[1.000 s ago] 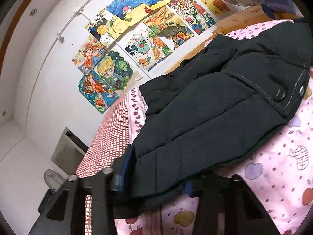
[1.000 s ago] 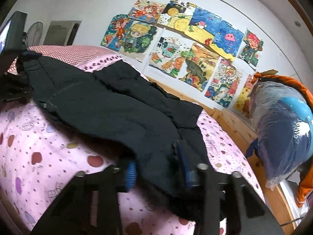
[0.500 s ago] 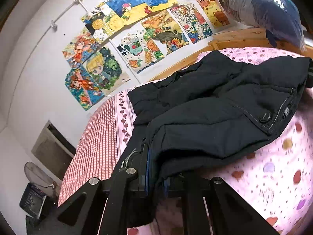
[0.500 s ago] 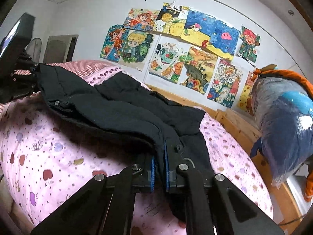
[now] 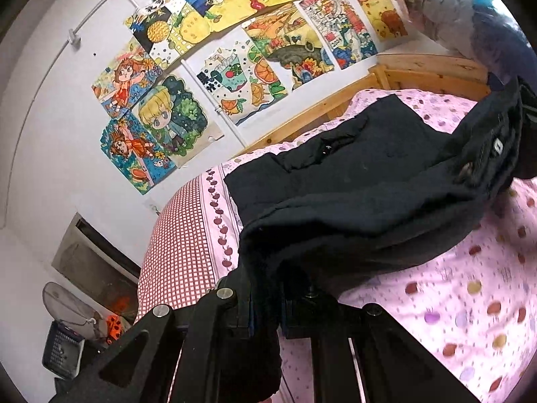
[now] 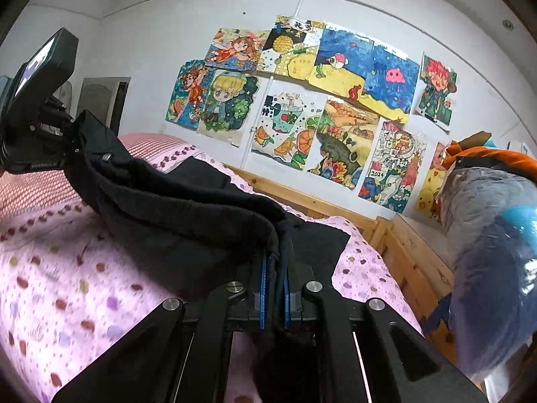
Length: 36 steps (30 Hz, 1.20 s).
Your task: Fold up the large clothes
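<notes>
Between the blue-lined pads of the right gripper (image 6: 273, 288), a bunched edge of the black padded jacket (image 6: 188, 221) is pinched, jaws nearly together on the cloth; some fabric hangs below them. Same on the other side: the left gripper (image 5: 266, 299) is clamped narrow on the jacket's (image 5: 362, 194) near-left corner, with a fold of cloth drooping past the fingers. From both grips the near hem is seen held up off the pink dotted bedsheet (image 6: 60, 288), stretched between the two grippers, while the far part of the garment lies flat on the bed toward the wall. In the right wrist view the left gripper's body is seen at far left with the hem running into it. A snap and a small label are visible on the raised hem at right in the left wrist view. Beyond the jacket: a red checked cover (image 5: 181, 235) at the left end of the bed, a wooden bed frame (image 6: 396, 248) along the far side, a plastic-wrapped bundle (image 6: 490, 262) at right, drawings taped on the wall (image 6: 302, 100). Progress is judged early: hem gripped and lifted, no fold laid down yet. Left to do, likely: hem carried over to the far edge, laid down, released, further folds.
</notes>
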Available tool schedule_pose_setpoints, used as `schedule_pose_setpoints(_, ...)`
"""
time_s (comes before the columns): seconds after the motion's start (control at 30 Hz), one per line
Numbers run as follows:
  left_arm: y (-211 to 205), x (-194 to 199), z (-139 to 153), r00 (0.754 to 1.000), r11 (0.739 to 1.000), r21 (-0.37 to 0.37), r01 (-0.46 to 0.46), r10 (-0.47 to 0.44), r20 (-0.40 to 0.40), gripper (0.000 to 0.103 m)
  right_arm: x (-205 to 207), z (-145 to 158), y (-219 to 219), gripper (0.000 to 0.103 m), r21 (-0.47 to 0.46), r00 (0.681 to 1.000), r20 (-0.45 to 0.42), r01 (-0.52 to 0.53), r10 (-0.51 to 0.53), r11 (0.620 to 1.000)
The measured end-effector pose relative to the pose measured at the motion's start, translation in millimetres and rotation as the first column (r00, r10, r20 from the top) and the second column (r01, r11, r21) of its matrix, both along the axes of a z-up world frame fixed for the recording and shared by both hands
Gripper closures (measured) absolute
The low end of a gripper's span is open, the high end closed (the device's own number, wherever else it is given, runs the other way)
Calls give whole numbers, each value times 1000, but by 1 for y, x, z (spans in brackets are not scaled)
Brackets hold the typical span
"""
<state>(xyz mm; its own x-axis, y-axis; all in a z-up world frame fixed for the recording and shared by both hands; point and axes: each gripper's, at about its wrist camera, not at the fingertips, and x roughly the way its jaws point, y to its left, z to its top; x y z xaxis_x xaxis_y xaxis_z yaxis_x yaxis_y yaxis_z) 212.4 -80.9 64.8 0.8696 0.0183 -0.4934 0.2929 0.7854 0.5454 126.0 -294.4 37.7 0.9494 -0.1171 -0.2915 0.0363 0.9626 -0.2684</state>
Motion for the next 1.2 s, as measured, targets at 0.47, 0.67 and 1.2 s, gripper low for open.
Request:
schedule_pose_setpoints(0.47,-28,63,6,998,996,-67,-51,53,42,93,69,10,-15,96,-74,999,-36,5,-8,997)
schedule_pose_setpoints(0.67,-45,94,0,995,996,-77,-45,51,83,93,95,4,-20,96,-131,998,-65,-2,-6,991)
schedule_pose_setpoints(1.2,-72,232,-32,991,984,-155,-91,105,86,94,228,-18,-59,97,-196,996,-73,35,-51,980)
